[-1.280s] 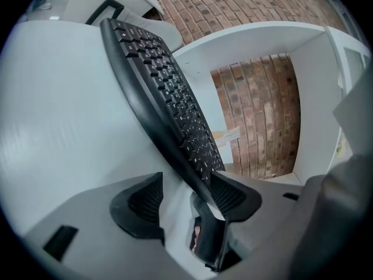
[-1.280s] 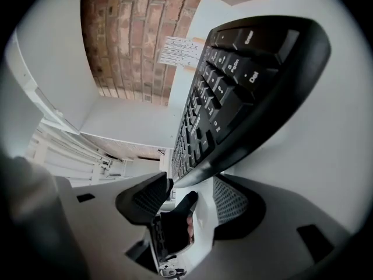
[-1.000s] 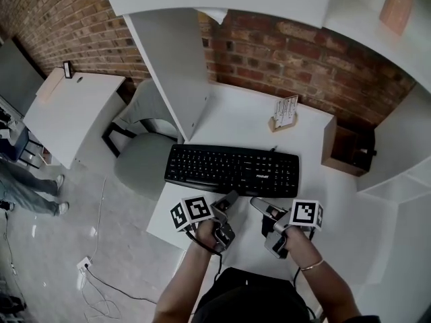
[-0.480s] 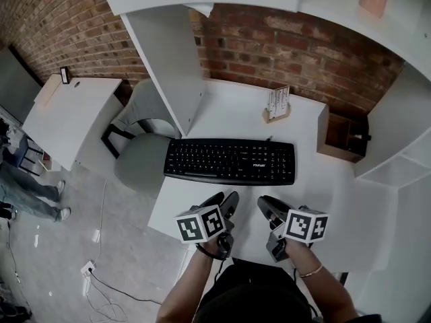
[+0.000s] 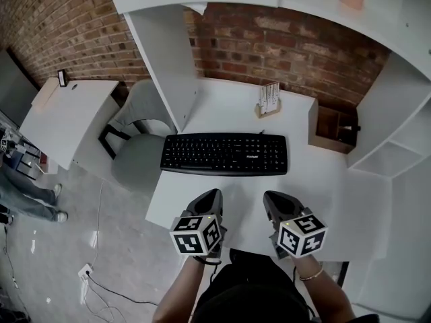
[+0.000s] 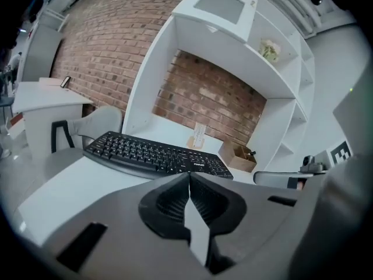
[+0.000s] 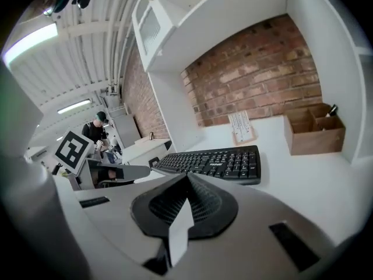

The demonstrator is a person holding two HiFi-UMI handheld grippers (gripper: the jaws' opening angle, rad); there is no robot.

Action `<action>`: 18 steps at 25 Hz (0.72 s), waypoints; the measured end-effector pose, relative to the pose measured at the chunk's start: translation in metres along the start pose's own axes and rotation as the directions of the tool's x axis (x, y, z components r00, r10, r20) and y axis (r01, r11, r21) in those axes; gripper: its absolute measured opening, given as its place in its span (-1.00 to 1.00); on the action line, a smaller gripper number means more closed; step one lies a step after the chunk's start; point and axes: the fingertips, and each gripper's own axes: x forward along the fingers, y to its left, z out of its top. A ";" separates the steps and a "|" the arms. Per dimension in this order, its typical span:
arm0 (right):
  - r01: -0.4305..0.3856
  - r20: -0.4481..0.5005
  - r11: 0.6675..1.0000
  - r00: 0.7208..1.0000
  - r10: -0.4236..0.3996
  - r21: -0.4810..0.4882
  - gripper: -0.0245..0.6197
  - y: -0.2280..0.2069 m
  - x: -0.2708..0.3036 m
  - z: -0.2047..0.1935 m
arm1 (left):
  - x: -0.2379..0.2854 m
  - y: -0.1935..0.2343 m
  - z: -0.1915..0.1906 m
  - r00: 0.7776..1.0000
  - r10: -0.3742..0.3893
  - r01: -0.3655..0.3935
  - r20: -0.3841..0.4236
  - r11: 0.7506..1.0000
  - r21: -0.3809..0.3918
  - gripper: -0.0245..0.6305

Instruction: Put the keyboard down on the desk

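Observation:
The black keyboard (image 5: pixel 224 154) lies flat across the middle of the white desk (image 5: pixel 232 110), and nothing touches it. My left gripper (image 5: pixel 211 195) hovers over the desk's near edge, short of the keyboard. Its jaws have just been closing with nothing between them and now meet. My right gripper (image 5: pixel 272 197) hangs beside it at the same distance; its jaws have closed the same way, also empty. In the left gripper view the keyboard (image 6: pixel 154 154) sits beyond the closed jaws of the left gripper (image 6: pixel 189 177). The right gripper view shows the keyboard (image 7: pixel 215 162) ahead of the right gripper (image 7: pixel 186 177).
A small card holder (image 5: pixel 268 100) stands at the back of the desk and a wooden box (image 5: pixel 335 130) at its right. A grey chair (image 5: pixel 138 155) and a white side table (image 5: pixel 64 116) stand to the left. White shelves frame the desk.
Both grippers have drawn back from the keyboard toward the near edge and risen, rolling so that their marker cubes face up. Their jaws went from open to shut. The keyboard stays on the desk.

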 end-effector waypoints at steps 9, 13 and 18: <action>0.099 0.062 0.987 0.994 -0.091 -0.130 -0.91 -0.008 -0.039 0.001 | -0.030 -0.011 0.006 0.996 -0.001 -0.007 0.086 0.995 0.095 -0.90; 0.127 0.085 0.981 0.990 -0.115 -0.148 -0.91 -0.012 -0.053 0.002 | -0.041 -0.017 0.009 0.993 0.002 -0.014 0.119 0.994 0.105 -0.90; 0.139 0.116 0.977 0.986 -0.121 -0.161 -0.91 -0.017 -0.075 0.001 | -0.055 -0.027 0.007 0.987 0.003 -0.018 0.159 0.996 0.090 -0.90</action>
